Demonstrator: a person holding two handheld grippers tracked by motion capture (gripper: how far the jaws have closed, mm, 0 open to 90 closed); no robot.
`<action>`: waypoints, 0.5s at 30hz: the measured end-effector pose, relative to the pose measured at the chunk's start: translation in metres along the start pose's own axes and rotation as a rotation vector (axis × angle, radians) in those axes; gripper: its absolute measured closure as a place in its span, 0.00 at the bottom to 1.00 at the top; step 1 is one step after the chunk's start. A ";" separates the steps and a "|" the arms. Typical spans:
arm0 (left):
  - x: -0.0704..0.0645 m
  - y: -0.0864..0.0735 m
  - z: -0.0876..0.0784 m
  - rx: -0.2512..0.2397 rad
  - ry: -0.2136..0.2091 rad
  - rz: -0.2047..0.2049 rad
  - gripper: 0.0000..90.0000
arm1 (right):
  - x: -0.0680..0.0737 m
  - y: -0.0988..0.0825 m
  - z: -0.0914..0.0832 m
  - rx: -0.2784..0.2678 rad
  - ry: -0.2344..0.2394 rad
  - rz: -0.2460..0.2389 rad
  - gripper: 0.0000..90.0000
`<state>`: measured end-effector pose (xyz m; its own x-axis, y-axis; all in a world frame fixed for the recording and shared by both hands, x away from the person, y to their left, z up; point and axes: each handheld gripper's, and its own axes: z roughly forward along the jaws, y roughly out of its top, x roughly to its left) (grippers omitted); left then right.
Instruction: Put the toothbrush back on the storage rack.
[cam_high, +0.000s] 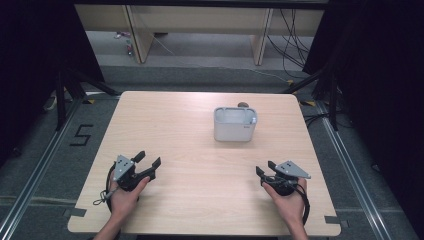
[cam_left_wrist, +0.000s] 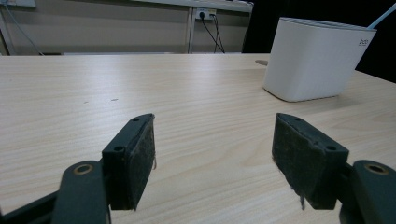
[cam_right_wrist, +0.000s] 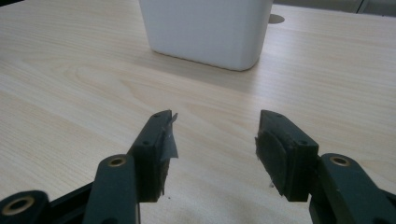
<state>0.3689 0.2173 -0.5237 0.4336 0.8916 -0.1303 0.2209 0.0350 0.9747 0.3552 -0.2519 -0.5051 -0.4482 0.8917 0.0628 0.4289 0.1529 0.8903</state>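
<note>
High view: we rest both tools on the wooden tabletop (cam_high: 200, 150) near its near edge, the left gripper (cam_high: 148, 161) toward the near left corner and the right gripper (cam_high: 265, 168) toward the near right corner, each with its jaws spread wide and holding nothing. The white container (cam_high: 235, 125) stands upright, well apart from both, right of centre and closer to the far edge; a small dark object (cam_high: 243, 105) sits just behind it, too small to identify. In the right gripper view the container (cam_right_wrist: 205, 30) lies almost straight ahead of the open jaws; in the left gripper view it (cam_left_wrist: 315, 58) stands off to the right. We judge the step in hand to be the approach: we keep the jaws wide, advance level, and square them to the container's walls before closing.
</note>
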 end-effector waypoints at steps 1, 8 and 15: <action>0.000 0.000 0.000 0.000 0.001 0.000 0.33 | -0.001 -0.001 -0.001 0.003 -0.018 -0.015 0.52; -0.001 0.000 0.001 -0.001 -0.003 -0.002 0.33 | -0.001 -0.004 -0.001 -0.009 -0.020 -0.037 0.51; -0.001 0.000 0.001 0.001 -0.003 -0.001 0.33 | 0.002 -0.005 0.000 -0.003 -0.019 -0.037 0.51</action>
